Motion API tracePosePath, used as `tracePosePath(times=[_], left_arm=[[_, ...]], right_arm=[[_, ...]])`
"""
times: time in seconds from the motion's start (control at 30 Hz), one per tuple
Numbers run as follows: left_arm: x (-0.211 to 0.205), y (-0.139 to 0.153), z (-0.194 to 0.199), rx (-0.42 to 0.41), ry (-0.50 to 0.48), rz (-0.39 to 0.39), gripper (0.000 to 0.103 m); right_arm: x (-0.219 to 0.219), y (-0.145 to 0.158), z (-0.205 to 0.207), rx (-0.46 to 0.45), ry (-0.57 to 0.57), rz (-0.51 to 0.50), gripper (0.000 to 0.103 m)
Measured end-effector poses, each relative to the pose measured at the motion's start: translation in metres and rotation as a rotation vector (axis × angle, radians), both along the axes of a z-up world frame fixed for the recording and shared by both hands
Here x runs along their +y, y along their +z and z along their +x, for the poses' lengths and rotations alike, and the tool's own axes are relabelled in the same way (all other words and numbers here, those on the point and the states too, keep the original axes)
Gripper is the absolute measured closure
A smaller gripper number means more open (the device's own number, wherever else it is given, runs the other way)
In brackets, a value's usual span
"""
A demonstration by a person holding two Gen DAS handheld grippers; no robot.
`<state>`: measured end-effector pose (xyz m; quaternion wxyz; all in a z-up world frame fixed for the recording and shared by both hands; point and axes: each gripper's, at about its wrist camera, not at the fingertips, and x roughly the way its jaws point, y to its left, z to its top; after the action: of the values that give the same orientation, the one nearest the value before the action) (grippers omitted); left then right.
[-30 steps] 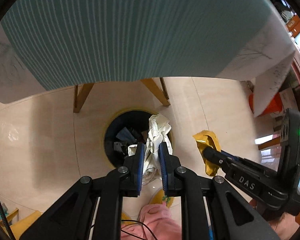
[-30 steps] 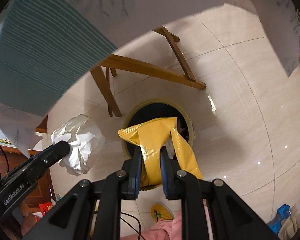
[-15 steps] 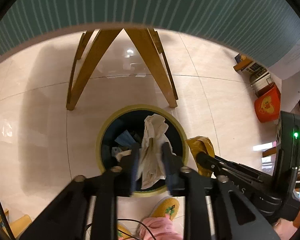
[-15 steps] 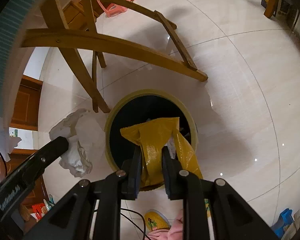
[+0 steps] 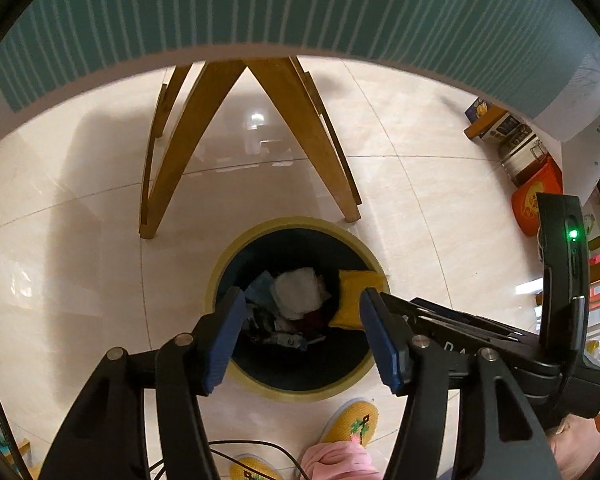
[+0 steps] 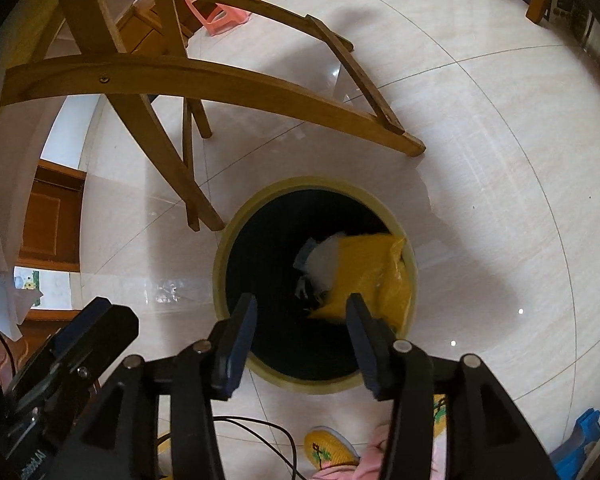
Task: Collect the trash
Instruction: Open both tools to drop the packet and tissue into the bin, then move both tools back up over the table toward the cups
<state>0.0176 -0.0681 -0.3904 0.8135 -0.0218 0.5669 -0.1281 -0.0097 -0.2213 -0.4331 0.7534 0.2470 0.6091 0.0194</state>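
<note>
A round bin with a yellow-green rim [image 5: 236, 248] [image 6: 236, 216] stands on the tiled floor below both grippers. Inside it lie a crumpled white paper [image 5: 298, 292] [image 6: 324, 258], a yellow wrapper [image 5: 354, 296] [image 6: 370, 276] and other scraps. My left gripper [image 5: 302, 326] hangs over the bin, its jaws opening with nothing between the blue pads. My right gripper [image 6: 300, 330] is also above the bin with its jaws opening and empty; the yellow wrapper is inside the bin below it. In the left wrist view the right gripper's body [image 5: 500, 344] sits to the right.
Wooden table legs [image 5: 300, 128] [image 6: 180, 80] stand just beyond the bin, under a teal striped cloth [image 5: 300, 4]. A pink stool [image 6: 224, 4] is farther off. A person's yellow slippers [image 5: 352, 420] [image 6: 328, 452] and pink trouser leg are beside the bin. Boxes and an orange container [image 5: 536, 196] line the right.
Both grippers sank toward the bin and opened. The white paper dropped from the left one and the yellow wrapper from the right one; both now lie in the bin.
</note>
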Motion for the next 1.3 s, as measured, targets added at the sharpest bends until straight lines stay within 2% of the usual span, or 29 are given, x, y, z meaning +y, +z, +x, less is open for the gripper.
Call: tracePosePath(times=[0.17, 0.33, 0.63, 0.83, 1.1, 1.3], left_arm=[[0.004, 0.016, -0.007, -0.011, 0.014, 0.016, 0.045], [0.011, 0.048, -0.016, 0.007, 0.044, 0.038, 0.045], [0.022, 0.149, -0.034, 0.018, 0.056, 0.067, 0.045], [0.024, 0.221, -0.037, 0.012, 0.059, 0.057, 0.045], [0.027, 0.317, -0.025, -0.100, 0.049, 0.064, 0.043], [0.029, 0.364, -0.005, -0.156, 0.095, 0.060, 0.043]], right_arm=[[0.002, 0.008, -0.002, -0.015, 0.008, -0.015, 0.054], [0.002, 0.041, -0.008, -0.030, 0.008, -0.019, 0.054], [0.003, 0.153, -0.030, -0.077, 0.055, -0.007, 0.054], [0.003, 0.226, -0.040, -0.096, 0.078, -0.009, 0.054], [0.000, 0.316, -0.038, -0.195, 0.150, -0.045, 0.054], [-0.013, 0.366, -0.019, -0.262, 0.187, -0.063, 0.054]])
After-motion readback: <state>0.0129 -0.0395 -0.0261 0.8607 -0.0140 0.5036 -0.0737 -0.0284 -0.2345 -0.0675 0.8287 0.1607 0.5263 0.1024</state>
